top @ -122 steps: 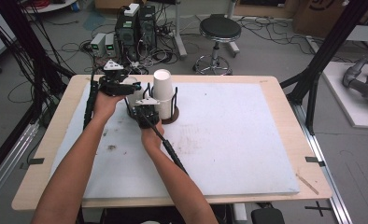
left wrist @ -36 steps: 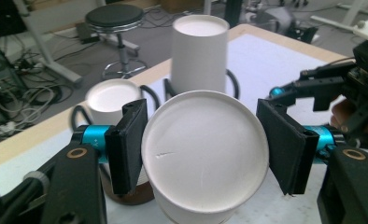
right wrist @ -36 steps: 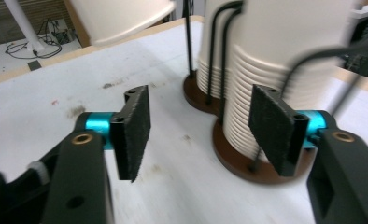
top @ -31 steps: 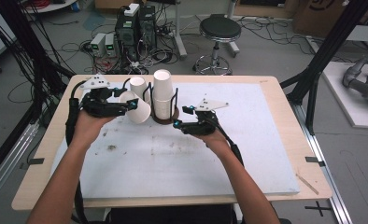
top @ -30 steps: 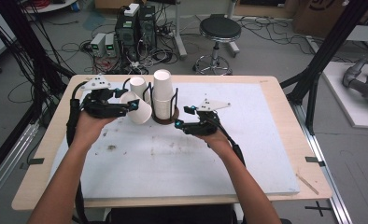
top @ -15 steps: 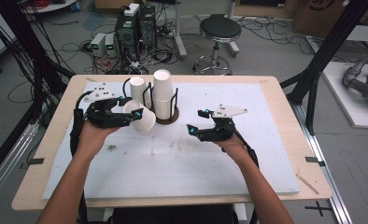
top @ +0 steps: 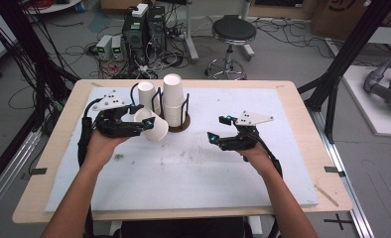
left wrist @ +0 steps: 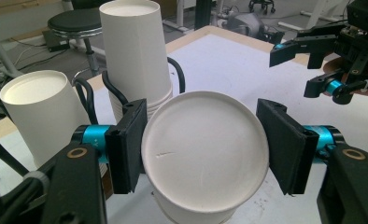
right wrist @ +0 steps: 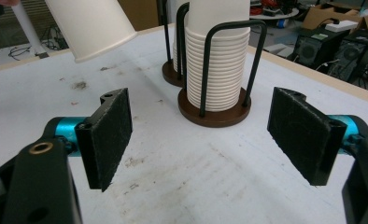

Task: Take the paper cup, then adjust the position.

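White paper cups (top: 172,101) stacked in a black wire holder (right wrist: 254,56) with brown round base (right wrist: 215,114); white tabletop mat (top: 193,173) shows dark smudges.

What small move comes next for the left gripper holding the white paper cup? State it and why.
Probably carry the white paper cup clear of the brown-based wire holders and set it on the white mat: the left gripper clamps it lifted, and the right gripper is open, empty.

The wooden worktop (top: 302,106) carries a white mat (top: 193,168), stained and speckled near its middle. On the mat stands a brown-based wire rack (top: 176,124) of stacked white cups; a second rack (top: 145,94) stands just behind it, to its left.
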Demonstrator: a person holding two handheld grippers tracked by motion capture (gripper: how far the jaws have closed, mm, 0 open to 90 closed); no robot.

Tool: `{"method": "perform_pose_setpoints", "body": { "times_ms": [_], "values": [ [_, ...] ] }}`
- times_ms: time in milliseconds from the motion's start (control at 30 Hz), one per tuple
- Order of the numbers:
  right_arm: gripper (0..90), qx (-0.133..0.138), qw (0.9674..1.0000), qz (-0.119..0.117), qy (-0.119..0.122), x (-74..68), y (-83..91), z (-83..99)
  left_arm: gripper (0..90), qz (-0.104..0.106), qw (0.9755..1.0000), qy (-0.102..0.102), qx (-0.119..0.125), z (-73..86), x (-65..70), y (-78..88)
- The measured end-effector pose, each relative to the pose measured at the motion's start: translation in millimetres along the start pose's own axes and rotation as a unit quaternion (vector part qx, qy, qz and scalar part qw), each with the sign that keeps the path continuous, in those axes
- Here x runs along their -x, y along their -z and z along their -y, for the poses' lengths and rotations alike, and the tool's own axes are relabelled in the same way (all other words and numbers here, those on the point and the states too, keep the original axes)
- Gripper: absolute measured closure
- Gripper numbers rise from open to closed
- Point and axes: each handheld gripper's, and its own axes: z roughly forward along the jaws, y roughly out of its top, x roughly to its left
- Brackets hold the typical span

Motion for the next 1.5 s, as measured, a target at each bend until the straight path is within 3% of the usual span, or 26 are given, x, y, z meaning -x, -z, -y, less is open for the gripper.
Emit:
{"method": "perform_pose_setpoints", "body": {
  "times_ms": [200,367,533,700,1000,1500],
  "values": [
    [22.1,-0.005,1.0,0.001,0.006,-1.4,3.9,1.1,36.3,0.005,1.0,-0.003,0.001,-0.1,3.0,0.0],
    [22.1,-0.008,0.9997,-0.003,0.024,-3.9,7.4,5.5,36.3,0.014,0.9999,-0.006,0.008,-2.0,6.7,-0.5],
    [21.7,-0.003,0.9996,-0.012,0.025,-4.7,11.8,11.3,36.3,0.027,0.9996,-0.009,0.006,-1.5,11.6,-5.3],
    [21.1,0.002,0.9992,-0.028,0.028,-10.1,14.5,13.6,36.3,0.05,0.9986,-0.017,0.005,-0.4,20.7,-11.8],
    [20.7,0.018,0.9971,-0.063,0.038,-20.2,19.1,11.2,36.4,0.07,0.9971,-0.03,0.002,-0.2,32.3,-18.2],
    [20.7,0.031,0.9945,-0.094,0.036,-23.7,27.0,14.3,36.4,0.126,0.9903,-0.058,-0.015,-3.6,52.5,-27.0]
  ]
}}
